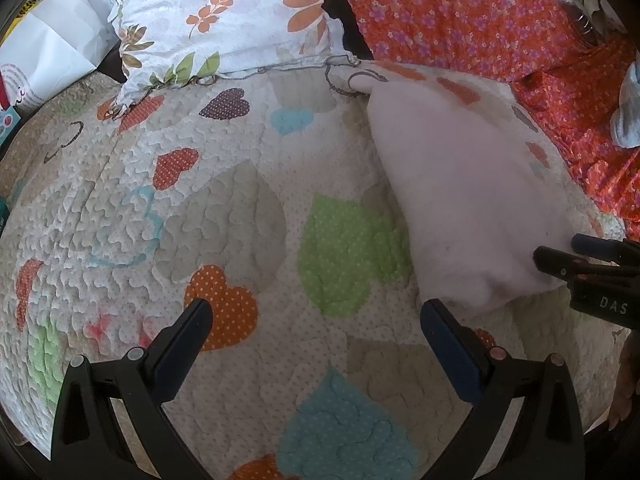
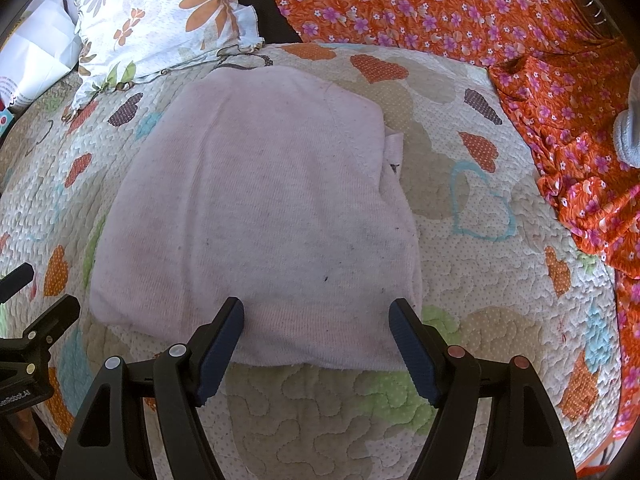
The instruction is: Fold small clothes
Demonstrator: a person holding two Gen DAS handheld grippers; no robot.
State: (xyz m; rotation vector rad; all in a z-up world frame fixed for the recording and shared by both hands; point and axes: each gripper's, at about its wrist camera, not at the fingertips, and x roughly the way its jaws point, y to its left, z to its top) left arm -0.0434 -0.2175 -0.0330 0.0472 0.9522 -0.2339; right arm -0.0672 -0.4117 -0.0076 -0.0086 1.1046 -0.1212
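Observation:
A small pale pink garment (image 2: 260,208) lies folded flat on a quilt (image 2: 480,240) with coloured hearts. My right gripper (image 2: 316,312) hovers over the garment's near edge, jaws wide open and nothing between them. In the left wrist view the same pink garment (image 1: 460,200) lies to the right, and my left gripper (image 1: 316,312) stands open over bare quilt (image 1: 240,220) beside the garment's near left corner. The right gripper's fingers (image 1: 560,260) show at the right edge of that view, over the garment's near edge. The left gripper's fingers (image 2: 48,316) appear at the left edge of the right wrist view.
A floral pillow (image 1: 224,20) lies at the quilt's far left. An orange flowered cloth (image 2: 480,12) covers the far and right side, with a grey-blue cloth item (image 2: 628,136) on it. White paper bags (image 1: 52,52) stand at the far left.

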